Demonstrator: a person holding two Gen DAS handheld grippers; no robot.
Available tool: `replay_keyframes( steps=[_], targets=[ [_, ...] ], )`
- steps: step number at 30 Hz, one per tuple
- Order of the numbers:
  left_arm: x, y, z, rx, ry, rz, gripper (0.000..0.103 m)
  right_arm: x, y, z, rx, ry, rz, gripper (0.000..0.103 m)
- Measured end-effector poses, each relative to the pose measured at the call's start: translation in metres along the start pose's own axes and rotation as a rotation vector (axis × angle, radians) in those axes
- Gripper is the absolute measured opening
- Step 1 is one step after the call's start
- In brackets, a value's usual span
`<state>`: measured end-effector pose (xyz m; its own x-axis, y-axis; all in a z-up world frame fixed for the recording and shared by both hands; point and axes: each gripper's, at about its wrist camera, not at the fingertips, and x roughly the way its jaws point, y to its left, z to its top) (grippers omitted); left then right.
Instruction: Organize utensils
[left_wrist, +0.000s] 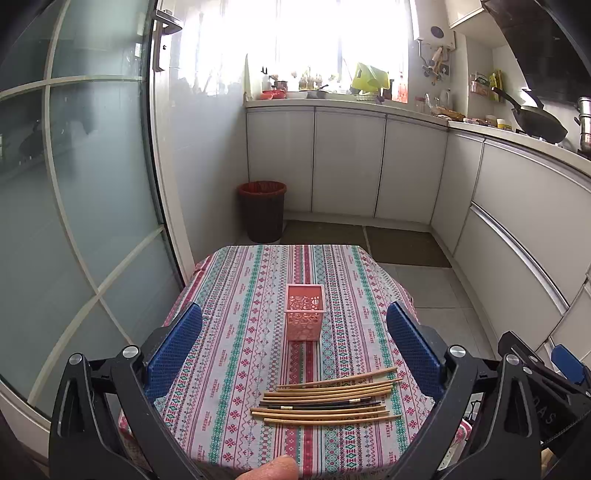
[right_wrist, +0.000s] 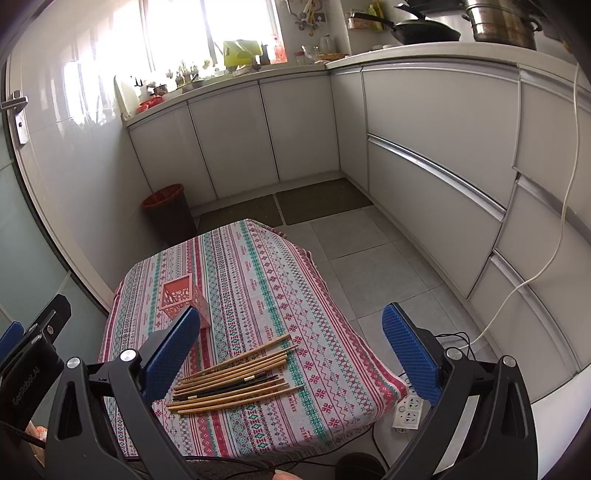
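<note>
Chopsticks (left_wrist: 327, 397) lie bundled crosswise on your worktop (left_wrist: 236, 295), long axes running left to right, just ahead of both grippers. Your left gripper (left_wrist: 295, 343) and right gripper (right_wrist: 291, 343) gape wide, empty; the holder (left_wrist: 304, 312) stands beyond, upright.

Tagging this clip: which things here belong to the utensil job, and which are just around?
Job: chopsticks, pink holder, left hand-held gripper, right hand-held gripper.
Around: bin, frying pan, power strip.
</note>
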<state>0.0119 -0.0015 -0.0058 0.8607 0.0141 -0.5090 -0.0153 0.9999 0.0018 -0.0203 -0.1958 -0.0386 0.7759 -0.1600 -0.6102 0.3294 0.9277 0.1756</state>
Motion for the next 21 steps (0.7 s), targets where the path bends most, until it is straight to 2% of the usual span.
replay_keyframes(
  steps=[13, 18, 21],
  targets=[
    [0.004, 0.0, -0.001, 0.003, 0.014, 0.003, 0.096, 0.002, 0.0, -0.002, -0.002, 0.003, -0.003, 0.096],
    [0.02, 0.003, -0.003, -0.01, 0.09, -0.024, 0.096, 0.01, -0.001, -0.006, 0.008, 0.032, 0.0, 0.096],
    [0.043, 0.006, -0.007, -0.016, 0.18, -0.036, 0.096, 0.015, -0.005, -0.004, 0.024, 0.054, 0.005, 0.096]
  ],
)
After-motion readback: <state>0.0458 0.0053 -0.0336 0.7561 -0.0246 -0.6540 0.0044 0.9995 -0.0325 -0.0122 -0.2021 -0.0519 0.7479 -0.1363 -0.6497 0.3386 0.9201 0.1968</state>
